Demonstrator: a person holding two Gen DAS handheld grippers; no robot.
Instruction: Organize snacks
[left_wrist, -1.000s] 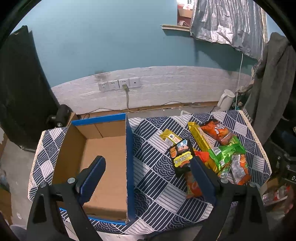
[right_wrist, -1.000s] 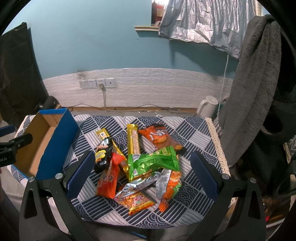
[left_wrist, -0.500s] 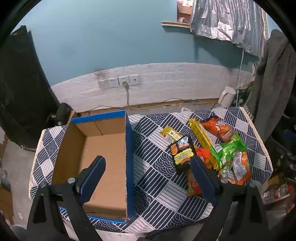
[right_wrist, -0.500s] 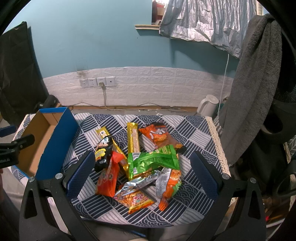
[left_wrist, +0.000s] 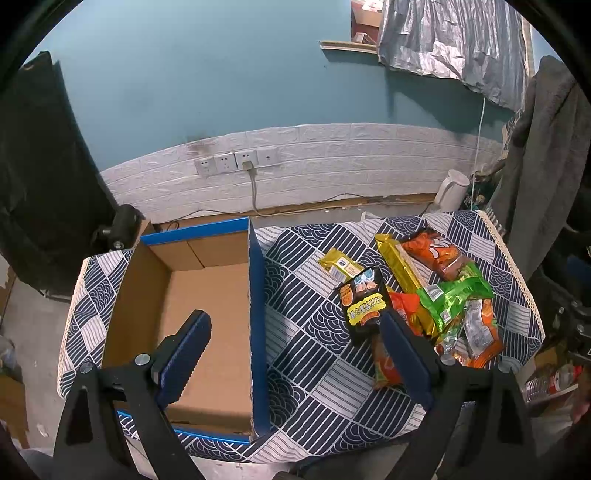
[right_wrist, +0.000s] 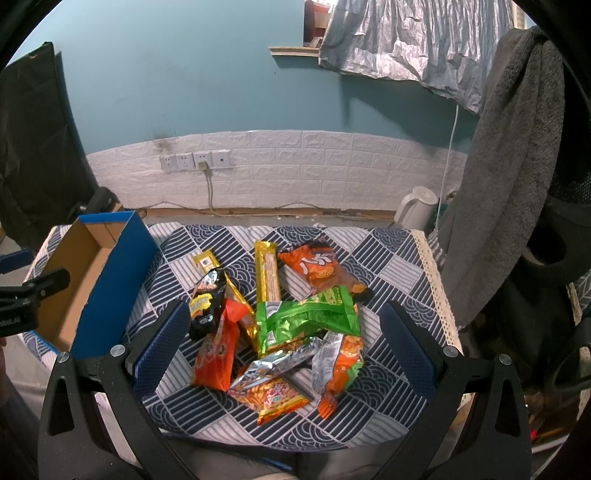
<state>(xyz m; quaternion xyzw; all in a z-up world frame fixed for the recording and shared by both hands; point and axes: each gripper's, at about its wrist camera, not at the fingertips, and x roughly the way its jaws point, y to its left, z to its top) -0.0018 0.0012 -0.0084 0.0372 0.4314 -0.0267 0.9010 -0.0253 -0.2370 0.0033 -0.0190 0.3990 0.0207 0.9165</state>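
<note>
A pile of snack packets lies on the patterned tablecloth (right_wrist: 384, 266): a black packet (right_wrist: 205, 304), a red-orange packet (right_wrist: 218, 350), a green bag (right_wrist: 306, 317), an orange bag (right_wrist: 317, 267), a gold bar (right_wrist: 267, 271) and several more. An empty blue-edged cardboard box (left_wrist: 207, 295) stands to the left, also in the right wrist view (right_wrist: 110, 273). My left gripper (left_wrist: 295, 354) is open and empty above the box's right wall. My right gripper (right_wrist: 284, 347) is open and empty above the near side of the pile.
A white kettle (right_wrist: 417, 212) stands behind the table at the right. A grey towel (right_wrist: 509, 166) hangs at the right. Wall sockets with a plugged cable (right_wrist: 195, 160) sit on the white brick strip. The table's front edge is close below both grippers.
Both grippers have risen slightly and pulled back a little; the table sits a bit lower in both views. Nothing was grasped or moved.
</note>
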